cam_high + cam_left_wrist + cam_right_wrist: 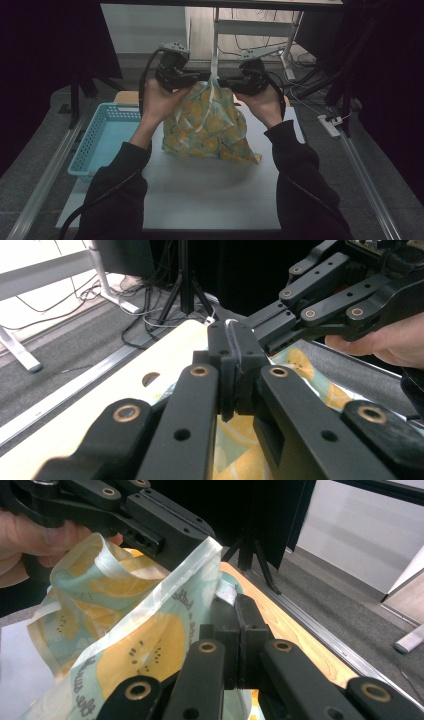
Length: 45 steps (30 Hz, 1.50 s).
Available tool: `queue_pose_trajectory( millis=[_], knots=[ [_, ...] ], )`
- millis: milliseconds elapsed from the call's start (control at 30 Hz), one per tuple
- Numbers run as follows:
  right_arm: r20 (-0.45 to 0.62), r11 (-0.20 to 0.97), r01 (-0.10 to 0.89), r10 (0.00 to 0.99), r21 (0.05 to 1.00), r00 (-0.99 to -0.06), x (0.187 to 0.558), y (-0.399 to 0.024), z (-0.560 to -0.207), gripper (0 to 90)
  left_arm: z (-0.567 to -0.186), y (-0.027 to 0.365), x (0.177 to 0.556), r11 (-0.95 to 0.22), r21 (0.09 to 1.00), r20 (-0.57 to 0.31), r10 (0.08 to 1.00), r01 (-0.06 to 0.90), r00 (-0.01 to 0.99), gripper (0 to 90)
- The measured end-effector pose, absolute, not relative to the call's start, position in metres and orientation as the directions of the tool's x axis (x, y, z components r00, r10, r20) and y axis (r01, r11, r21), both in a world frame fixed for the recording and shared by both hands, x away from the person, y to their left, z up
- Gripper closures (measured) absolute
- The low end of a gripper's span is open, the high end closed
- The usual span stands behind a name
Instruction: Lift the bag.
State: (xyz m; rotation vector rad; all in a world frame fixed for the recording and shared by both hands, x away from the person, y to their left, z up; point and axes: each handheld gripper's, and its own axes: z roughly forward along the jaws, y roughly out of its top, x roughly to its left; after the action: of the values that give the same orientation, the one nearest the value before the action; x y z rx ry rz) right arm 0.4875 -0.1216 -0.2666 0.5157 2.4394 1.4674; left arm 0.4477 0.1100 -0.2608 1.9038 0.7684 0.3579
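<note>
A thin plastic bag point(210, 125) printed with yellow lemons on pale blue hangs above the white table point(210, 200), its lower end resting on the tabletop. My left gripper point(199, 79) is shut on the bag's top edge from the left. My right gripper point(227, 82) is shut on the same edge from the right. The two face each other, tips almost meeting. In the left gripper view a thin pale strip of the bag is pinched in the closed jaws of the left gripper point(235, 347). In the right gripper view the bag point(140, 630) runs into the closed jaws of the right gripper point(240, 612).
A light blue perforated basket point(84, 147) stands at the table's left side. A wooden board point(295, 630) lies under the far edge of the bag. Stand legs and cables point(300, 60) sit on the floor beyond the table.
</note>
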Motion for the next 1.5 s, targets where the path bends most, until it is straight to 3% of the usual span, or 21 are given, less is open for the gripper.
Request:
queue_pose_trajectory(
  millis=[233, 500, 767, 833, 967, 1067, 1300, 1500],
  knots=[
    [-0.028, 0.428, 0.177, 0.431, 0.886, -0.902, 0.488, -0.124, -0.270, 85.0, -0.267, 0.108, 0.450, -0.296, 0.887, -0.082, 0.655, 0.355, 0.751, 84.7],
    [-0.017, 0.424, 0.189, 0.437, 0.886, -0.899, 0.490, -0.126, -0.278, 74.4, -0.275, 0.114, 0.451, -0.293, 0.889, -0.082, 0.655, 0.352, 0.751, 61.3],
    [0.011, 0.428, 0.230, 0.455, 0.874, -0.890, 0.493, -0.131, -0.292, 54.9, -0.291, 0.125, 0.448, -0.287, 0.883, -0.096, 0.662, 0.371, 0.743, 37.1],
    [0.016, 0.432, 0.237, 0.455, 0.870, -0.890, 0.493, -0.131, -0.296, 50.0, -0.295, 0.127, 0.447, -0.288, 0.878, -0.090, 0.684, 0.382, 0.724, 26.1],
    [0.025, 0.425, 0.244, 0.458, 0.872, -0.888, 0.493, -0.134, -0.303, 43.2, -0.304, 0.132, 0.445, -0.294, 0.864, -0.101, 0.694, 0.409, 0.713, 12.2],
    [0.026, 0.416, 0.243, 0.464, 0.876, -0.885, 0.491, -0.135, -0.308, 35.6, -0.312, 0.134, 0.444, -0.309, 0.849, -0.098, 0.707, 0.430, 0.700, 5.3],
    [0.028, 0.397, 0.247, 0.483, 0.884, -0.875, 0.485, -0.140, -0.320, 22.4, -0.331, 0.142, 0.438, -0.271, 0.842, -0.169, 0.690, 0.467, 0.704, 0.0],
    [0.025, 0.396, 0.251, 0.495, 0.883, -0.868, 0.479, -0.146, -0.332, 15.9, -0.350, 0.147, 0.427, -0.294, 0.829, -0.165, 0.683, 0.475, 0.712, 0.0]
  ],
)
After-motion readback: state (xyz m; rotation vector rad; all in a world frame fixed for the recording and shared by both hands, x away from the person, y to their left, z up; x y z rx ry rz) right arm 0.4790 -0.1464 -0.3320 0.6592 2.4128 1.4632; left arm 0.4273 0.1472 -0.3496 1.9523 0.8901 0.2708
